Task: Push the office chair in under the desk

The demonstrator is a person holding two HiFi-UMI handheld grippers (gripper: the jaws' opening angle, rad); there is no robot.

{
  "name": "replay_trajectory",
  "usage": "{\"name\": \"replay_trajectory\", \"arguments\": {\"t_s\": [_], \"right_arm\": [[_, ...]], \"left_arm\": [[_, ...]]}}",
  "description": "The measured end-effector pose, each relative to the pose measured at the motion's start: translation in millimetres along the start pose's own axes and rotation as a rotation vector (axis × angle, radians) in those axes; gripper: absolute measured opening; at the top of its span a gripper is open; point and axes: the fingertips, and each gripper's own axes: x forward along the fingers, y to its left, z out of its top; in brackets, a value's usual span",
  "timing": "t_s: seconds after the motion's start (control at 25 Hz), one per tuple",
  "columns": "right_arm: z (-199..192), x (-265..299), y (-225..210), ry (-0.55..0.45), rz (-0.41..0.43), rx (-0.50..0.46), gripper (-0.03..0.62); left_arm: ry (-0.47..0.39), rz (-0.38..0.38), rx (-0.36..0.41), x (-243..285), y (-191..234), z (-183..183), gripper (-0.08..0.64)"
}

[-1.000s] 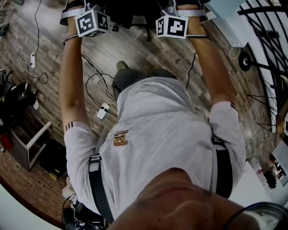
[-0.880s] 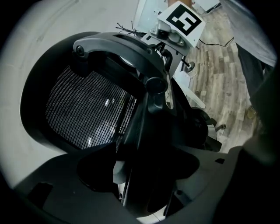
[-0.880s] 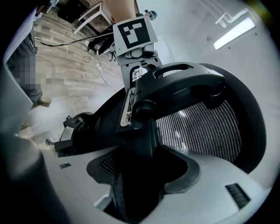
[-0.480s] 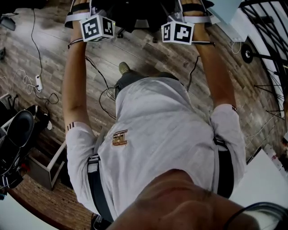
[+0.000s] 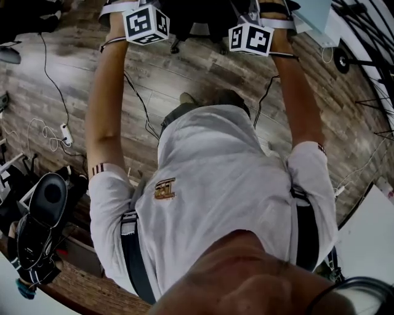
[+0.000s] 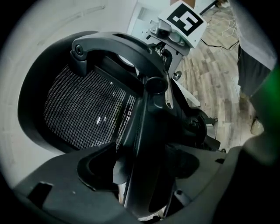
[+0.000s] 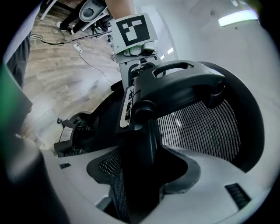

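The black office chair point(image 5: 196, 13) shows only as a dark shape at the top edge of the head view, beyond both marker cubes. My left gripper point(image 5: 146, 23) and right gripper point(image 5: 251, 38) are held out at arm's length against it. In the left gripper view the jaws point(image 6: 140, 175) are closed around the chair's black back upright, below the mesh headrest point(image 6: 83, 113). The right gripper point(image 7: 135, 175) clamps the same upright from the other side, and the mesh headrest point(image 7: 201, 127) is to its right. A pale tabletop corner point(image 5: 314, 15) lies at the top right.
Cables and a power strip point(image 5: 64, 132) lie on the wooden floor at the left. Another black seat point(image 5: 43, 209) stands at the lower left. A white table point(image 5: 375, 234) is at the lower right, and a black wire rack point(image 5: 369, 24) at the upper right.
The floor, the power strip and the clutter at the left have slid down the view: the person has stepped forward with both grippers still on the chair. A black seat has come into view at the lower left.
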Motion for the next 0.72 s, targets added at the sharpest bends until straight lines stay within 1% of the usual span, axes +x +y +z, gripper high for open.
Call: {"name": "replay_trajectory", "arguments": {"t_s": [0.08,0.16,0.24,0.36,0.44,0.72], "right_arm": [[-7.8,1.5,-2.5,0.022,-0.010,0.007,0.253],[-5.7,13.7,-5.1,0.042,-0.012,0.015,0.253],[10.0,39.6,-7.9,0.062,-0.003,0.022,0.253],[43.5,88.6,-10.8,0.087,0.015,0.026,0.253],[56.0,111.5,-12.3,0.098,0.019,0.023,0.253],[56.7,147.6,-17.5,0.122,0.005,0.035,0.253]], "left_arm": [[-0.016,-0.002,0.011,7.7,2.8,5.8,0.332],[-0.033,-0.003,0.021,18.0,9.2,-2.2,0.332],[-0.047,-0.006,0.024,31.1,19.7,-28.9,0.332],[-0.064,-0.021,0.015,52.6,35.4,-83.6,0.333],[-0.076,-0.028,0.010,64.3,42.5,-107.2,0.333],[-0.141,-0.030,0.025,98.8,56.6,-127.5,0.334]]}}
